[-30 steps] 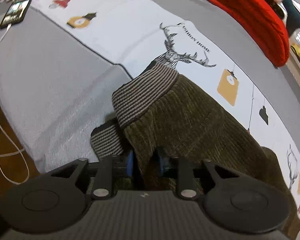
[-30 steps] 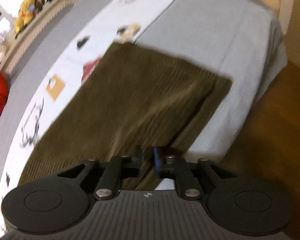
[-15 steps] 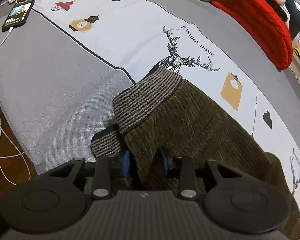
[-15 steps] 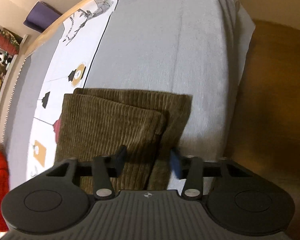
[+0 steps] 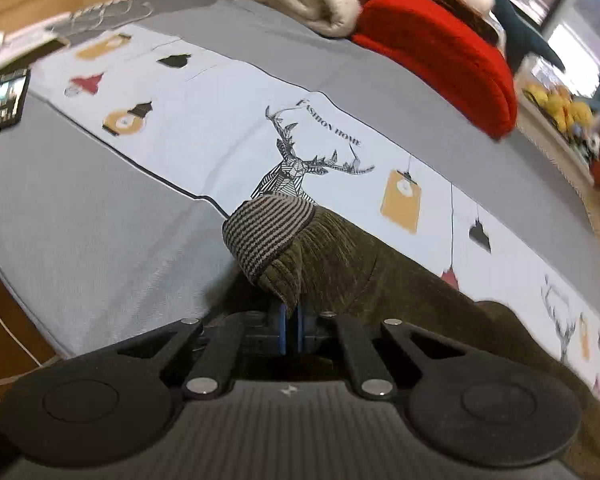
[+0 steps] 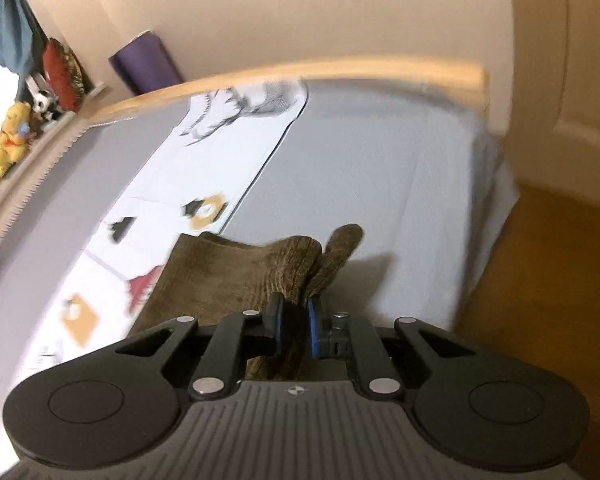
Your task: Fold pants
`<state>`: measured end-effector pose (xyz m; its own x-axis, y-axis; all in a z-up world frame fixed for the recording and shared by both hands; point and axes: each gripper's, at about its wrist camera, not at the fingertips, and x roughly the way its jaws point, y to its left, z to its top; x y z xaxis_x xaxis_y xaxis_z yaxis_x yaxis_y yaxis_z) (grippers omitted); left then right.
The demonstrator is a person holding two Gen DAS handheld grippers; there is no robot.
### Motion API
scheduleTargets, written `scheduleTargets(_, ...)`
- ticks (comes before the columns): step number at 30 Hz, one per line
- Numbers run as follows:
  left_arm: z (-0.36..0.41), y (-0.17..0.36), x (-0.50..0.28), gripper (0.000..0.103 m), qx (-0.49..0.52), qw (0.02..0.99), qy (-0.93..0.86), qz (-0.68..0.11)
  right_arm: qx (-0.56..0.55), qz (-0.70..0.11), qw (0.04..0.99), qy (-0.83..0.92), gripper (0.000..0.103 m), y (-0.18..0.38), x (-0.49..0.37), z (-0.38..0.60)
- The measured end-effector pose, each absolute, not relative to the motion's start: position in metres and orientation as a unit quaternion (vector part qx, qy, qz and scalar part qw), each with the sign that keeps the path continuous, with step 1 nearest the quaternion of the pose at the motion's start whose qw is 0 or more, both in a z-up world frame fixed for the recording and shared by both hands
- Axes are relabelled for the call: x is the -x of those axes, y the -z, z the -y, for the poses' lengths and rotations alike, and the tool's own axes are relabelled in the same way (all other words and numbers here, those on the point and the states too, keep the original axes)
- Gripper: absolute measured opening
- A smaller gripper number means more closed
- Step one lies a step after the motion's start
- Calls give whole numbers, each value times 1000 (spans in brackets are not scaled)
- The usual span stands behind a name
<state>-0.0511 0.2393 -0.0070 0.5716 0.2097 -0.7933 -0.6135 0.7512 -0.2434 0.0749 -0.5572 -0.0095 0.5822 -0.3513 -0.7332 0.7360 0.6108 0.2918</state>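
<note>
On a bed (image 5: 80, 208), the left tool (image 5: 291, 322) is clamped on the pants (image 5: 340, 264) beside their striped waistband (image 5: 268, 228), lifting that end. The right tool (image 6: 293, 330) is closing on the bunched leg ends (image 6: 300, 264), so both ends can fold together.

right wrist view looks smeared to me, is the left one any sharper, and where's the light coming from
Right wrist view: strong motion blur on the bed frame and printed sheet; the claw and the pants pinched in it read sharper. Left wrist view: mostly crisp on the deer print and striped waistband, smeared toward the edges; a bright window blows out at upper right. Both bend straight lines, fisheye.
</note>
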Motion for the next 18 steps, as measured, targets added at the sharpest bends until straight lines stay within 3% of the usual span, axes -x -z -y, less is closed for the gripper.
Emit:
scheduleTargets(3,-249,32,48,18,254,807,-267,-462,-326,-395,781,358,14,39,-80,570)
scheduleTargets(5,-256,32,52,38,257,800,-295,-455,-364,-415,740,385,17,54,-74,581)
scheduleTargets(9,-247,-3,58,43,190,838,-346,-377,-318,-376,766,413,25,31,-71,577)
scheduleTargets(14,-225,-5,43,39,188,877,-266,-354,-285,-334,809,390,27,12,-71,565)
scheduleTargets(16,-222,19,30,38,202,854,-244,-413,-299,-344,818,350,28,16,-78,562)
scheduleTargets(17,-223,40,22,28,195,819,-255,-475,-309,-354,817,333,30,19,-79,562)
scheduleTargets(18,-227,61,21,26,214,788,-265,-514,-326,-371,810,317,40,26,-81,565)
